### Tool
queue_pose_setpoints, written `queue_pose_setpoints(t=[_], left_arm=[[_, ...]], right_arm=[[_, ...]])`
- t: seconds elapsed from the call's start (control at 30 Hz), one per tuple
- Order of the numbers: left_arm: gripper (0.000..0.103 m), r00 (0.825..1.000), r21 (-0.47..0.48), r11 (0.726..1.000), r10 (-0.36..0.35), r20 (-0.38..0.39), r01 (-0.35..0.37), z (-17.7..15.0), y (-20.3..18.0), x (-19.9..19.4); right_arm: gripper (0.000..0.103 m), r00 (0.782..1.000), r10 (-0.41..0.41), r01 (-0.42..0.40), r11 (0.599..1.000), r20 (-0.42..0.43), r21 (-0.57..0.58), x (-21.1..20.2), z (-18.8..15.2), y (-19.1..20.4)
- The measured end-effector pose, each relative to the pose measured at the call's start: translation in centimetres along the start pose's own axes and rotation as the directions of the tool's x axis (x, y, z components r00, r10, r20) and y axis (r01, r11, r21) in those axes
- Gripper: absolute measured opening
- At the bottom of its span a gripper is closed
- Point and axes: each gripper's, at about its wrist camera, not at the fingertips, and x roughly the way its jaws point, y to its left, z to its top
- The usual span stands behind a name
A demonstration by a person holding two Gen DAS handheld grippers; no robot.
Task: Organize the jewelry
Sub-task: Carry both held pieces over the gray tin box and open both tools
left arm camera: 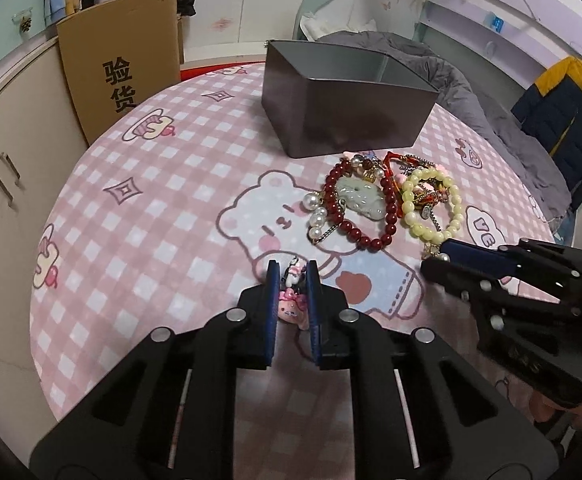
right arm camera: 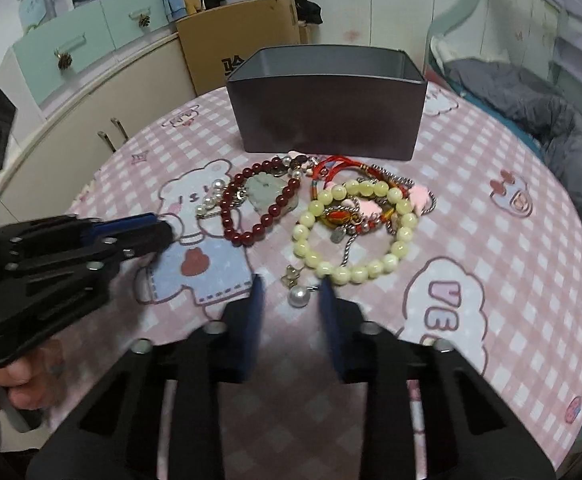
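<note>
My left gripper (left arm camera: 292, 276) is clamped on a small pink charm (left arm camera: 292, 307): a glossy, rounded figurine with a white-and-black piece above it, pinched between the two flat blue pads. The charm hangs just above the tablecloth (left arm camera: 139, 248), a smooth pink-and-white check printed with a cartoon bear.

My right gripper (right arm camera: 291, 292) stands open, its blue pads spread to either side of a single round pearl (right arm camera: 299, 296) with a small metal star link (right arm camera: 290, 274) attached just ahead of it. Neither pad touches the pearl as far as I can tell; the fingertips are motion-blurred.

Just ahead of the right gripper lies the jewelry heap. Nearest is a pale yellow bead bracelet (right arm camera: 371, 236), large glossy spheres forming a ring, its near edge just beside the right pad. Inside and behind that ring are tangled red cord bracelets (right arm camera: 339, 168), silver chain and pink charms. To the left of it is a dark red bead bracelet (right arm camera: 251, 216), polished and round, encircling a pale green jade pendant (right arm camera: 265, 192) of irregular carved shape. A short strand of white pearls (right arm camera: 211, 200) lies further left.

Beyond the heap, ahead of both grippers, sits a rectangular box (right arm camera: 327, 120), dark grey, matte, straight-walled and open-topped.
</note>
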Motion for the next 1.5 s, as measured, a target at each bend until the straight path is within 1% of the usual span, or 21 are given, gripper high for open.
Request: queue_pose_setpoints(t=[0.03, 0.13, 0.27, 0.4, 0.47, 0.53, 0.63, 0.77, 0.87, 0.97, 1.07, 1.13, 1.17, 1.2, 1.23, 1.27, 1.3, 1.33, 1.37, 1.43, 1.5], left_arm=[[0.013, 1.000, -0.005, 1.000, -0.003, 0.001, 0.003, -0.1, 0.1, -0.2], [0.013, 1.000, -0.010, 1.000, -0.003, 0.013, 0.003, 0.0, 0.3, -0.7], [0.013, 0.999, -0.016, 1.000, -0.015, 0.033, 0.016, 0.3, 0.3, -1.7], [0.013, 0.998, -0.013, 0.999, -0.030, 0.055, 0.031, 1.0, 0.0, -2.6], [0.013, 0.997, -0.013, 0.999, -0.037, 0.065, 0.038, 1.4, -0.1, -3.0], [0.013, 0.996, -0.015, 0.998, -0.052, 0.078, 0.053, 2.2, -0.3, -3.6], [0.013, 0.990, 0.000, 0.997, -0.075, 0.116, 0.075, 4.2, -0.8, -4.9], [0.013, 0.978, 0.032, 0.995, -0.100, 0.184, 0.096, 8.4, -1.8, -6.3], [0.013, 0.966, 0.040, 0.992, -0.127, 0.224, 0.121, 12.5, -2.3, -6.5], [0.013, 0.964, 0.017, 0.985, -0.172, 0.204, 0.172, 15.8, -2.3, -5.0], [0.014, 0.972, -0.013, 0.985, -0.166, 0.164, 0.171, 17.6, -2.2, -2.7], [0.014, 0.985, -0.032, 0.991, -0.127, 0.116, 0.132, 18.5, -2.2, -0.8], [0.017, 0.989, -0.038, 0.993, -0.108, 0.098, 0.112, 18.8, -2.2, 0.1], [0.046, 0.993, -0.045, 0.995, -0.088, 0.083, 0.092, 19.0, -2.1, 0.6], [0.089, 0.996, -0.057, 0.996, -0.062, 0.072, 0.066, 19.2, -1.9, 0.9], [0.097, 0.996, -0.079, 0.996, -0.023, 0.090, 0.030, 19.2, -1.5, 0.8], [0.097, 0.992, -0.090, 0.995, -0.022, 0.124, 0.033, 19.1, -1.0, 0.3], [0.097, 0.991, -0.094, 0.995, -0.030, 0.129, 0.042, 19.0, -0.7, 0.2], [0.097, 0.991, -0.098, 0.994, -0.024, 0.128, 0.037, 19.0, -0.5, 0.1], [0.097, 0.990, -0.101, 0.995, 0.035, 0.135, -0.022, 18.8, -0.2, -0.5], [0.097, 0.987, -0.095, 0.994, 0.064, 0.145, -0.051, 18.5, 0.0, -1.1]], right_arm=[[0.010, 1.000, 0.005, -0.005, 1.000, -0.001, -0.002, 0.0, 0.0, -0.2], [0.010, 0.999, 0.045, -0.045, 0.999, -0.003, 0.010, -0.7, -0.2, -0.9], [0.010, 0.993, 0.114, -0.115, 0.992, 0.024, 0.053, -3.2, -0.2, -2.1], [0.010, 0.989, 0.135, -0.138, 0.989, 0.053, 0.052, -5.2, 0.8, -2.5], [0.010, 0.983, 0.167, -0.172, 0.982, 0.074, 0.076, -6.1, 1.7, -3.1], [0.010, 0.977, 0.185, -0.193, 0.978, 0.102, 0.076, -7.1, 2.7, -3.3], [0.010, 0.964, 0.208, -0.219, 0.974, 0.165, 0.051, -8.8, 5.7, -3.7], [0.010, 0.953, 0.197, -0.202, 0.979, 0.229, -0.002, -9.9, 10.1, -3.9], [0.010, 0.950, 0.200, -0.204, 0.979, 0.241, -0.006, -9.1, 13.5, -4.9], [0.010, 0.957, 0.204, -0.212, 0.977, 0.208, 0.016, -6.7, 15.7, -6.0], [0.010, 0.970, 0.193, -0.203, 0.978, 0.151, 0.056, -3.6, 17.0, -7.1], [0.013, 0.977, 0.182, -0.192, 0.977, 0.108, 0.090, -1.4, 17.3, -7.8], [0.013, 0.979, 0.180, -0.189, 0.976, 0.093, 0.103, -0.8, 17.3, -8.1], [0.017, 0.980, 0.182, -0.190, 0.974, 0.075, 0.125, -0.1, 17.4, -8.4], [0.031, 0.981, 0.179, -0.188, 0.970, 0.072, 0.152, 0.2, 17.3, -8.8], [0.040, 0.984, 0.159, -0.170, 0.969, 0.077, 0.177, 0.1, 17.4, -9.3], [0.073, 0.986, 0.143, -0.158, 0.967, 0.091, 0.200, -0.2, 17.3, -9.6], [0.092, 0.986, 0.118, -0.143, 0.964, 0.121, 0.226, -0.5, 17.0, -10.2], [0.095, 0.984, 0.110, -0.141, 0.962, 0.140, 0.236, -0.8, 16.8, -10.5], [0.096, 0.987, 0.093, -0.125, 0.958, 0.133, 0.258, -0.9, 16.4, -11.0], [0.096, 0.988, 0.064, -0.100, 0.959, 0.138, 0.266, -1.5, 16.4, -11.2]])
